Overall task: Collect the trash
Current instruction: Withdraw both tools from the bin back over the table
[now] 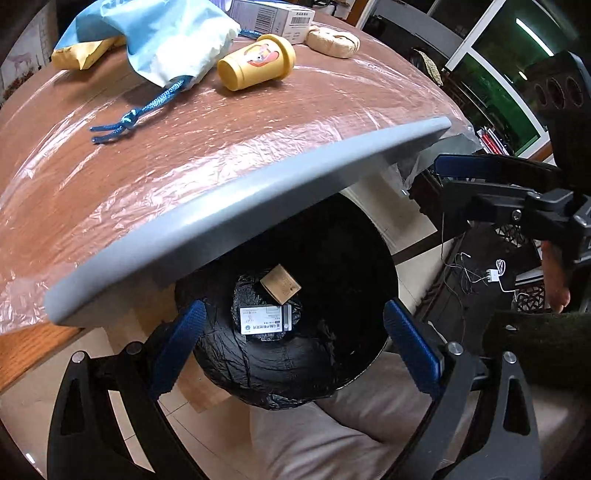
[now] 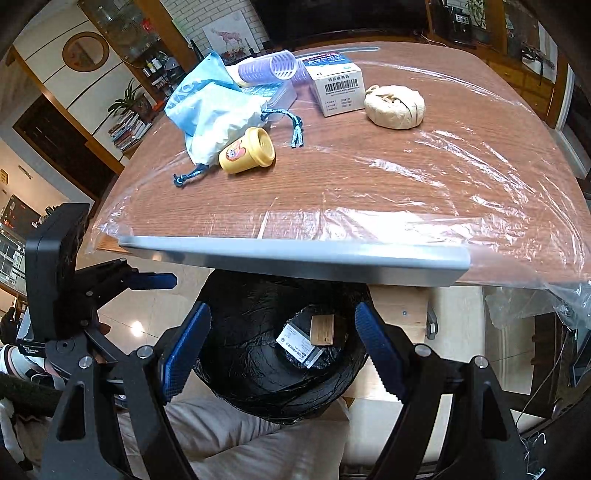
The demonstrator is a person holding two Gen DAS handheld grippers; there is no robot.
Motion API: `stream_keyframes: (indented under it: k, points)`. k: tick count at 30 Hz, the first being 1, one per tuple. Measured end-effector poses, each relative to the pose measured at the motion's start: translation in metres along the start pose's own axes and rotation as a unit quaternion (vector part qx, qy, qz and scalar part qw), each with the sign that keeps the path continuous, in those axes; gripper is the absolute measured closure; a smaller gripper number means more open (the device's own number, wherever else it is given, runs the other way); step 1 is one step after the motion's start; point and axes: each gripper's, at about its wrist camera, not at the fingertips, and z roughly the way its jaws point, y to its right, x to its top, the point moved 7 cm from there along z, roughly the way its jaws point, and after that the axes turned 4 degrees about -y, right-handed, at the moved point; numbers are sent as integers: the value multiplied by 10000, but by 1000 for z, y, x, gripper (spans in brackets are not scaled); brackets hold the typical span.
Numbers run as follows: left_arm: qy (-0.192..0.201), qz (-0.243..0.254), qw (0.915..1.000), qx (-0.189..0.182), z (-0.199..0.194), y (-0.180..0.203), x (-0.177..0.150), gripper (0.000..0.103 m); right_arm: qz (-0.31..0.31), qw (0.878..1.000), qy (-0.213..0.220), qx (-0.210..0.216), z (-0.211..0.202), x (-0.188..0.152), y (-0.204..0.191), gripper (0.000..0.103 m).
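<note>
A bin lined with a black bag [image 1: 295,354] [image 2: 258,354] stands under the table's front edge. In it lie a white printed box [image 1: 264,319] [image 2: 301,347] and a brown card box [image 1: 280,284] [image 2: 322,329]. My left gripper [image 1: 295,339] is open and empty above the bin. My right gripper [image 2: 282,350] is also open and empty above the bin; it shows at the right in the left wrist view [image 1: 443,173]. On the table lie a yellow cup [image 1: 256,66] [image 2: 247,151] on its side, a pale blue drawstring bag [image 1: 166,40] [image 2: 214,110], a white barcode box [image 1: 273,16] [image 2: 336,86] and a beige paper-wrapped round [image 1: 334,42] [image 2: 395,107].
The wooden table [image 2: 369,177] is covered with clear plastic film and has a grey front edge [image 1: 240,218] [image 2: 295,258]. Purple hair rollers [image 2: 273,68] and a yellow envelope [image 1: 79,53] lie at the back. A beige cushion [image 1: 351,435] sits below the bin. Cables [image 1: 480,273] lie on the floor.
</note>
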Motion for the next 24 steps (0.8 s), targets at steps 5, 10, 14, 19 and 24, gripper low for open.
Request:
stream_keyframes:
  k: [5, 10, 14, 19, 24]
  points:
    - [302, 132, 9994, 45, -23, 8, 9, 5, -20, 9998, 211, 66, -13, 9, -3, 23]
    - [417, -443, 9935, -965, -61, 14, 25, 5, -109, 9979, 636, -80, -40, 40, 3, 23]
    - [381, -419, 9901, -1284, -93, 15, 28, 5, -143, 9962, 833, -216, -51, 66, 15, 23]
    - [1367, -560, 9887, -259, -141, -15, 57, 5, -112, 9919, 1100, -629, -54, 99, 37, 22]
    - [1776, -764, 9718, 1348, -135, -54, 89, 5, -383, 9811, 1130, -1524, -34, 127, 52, 16]
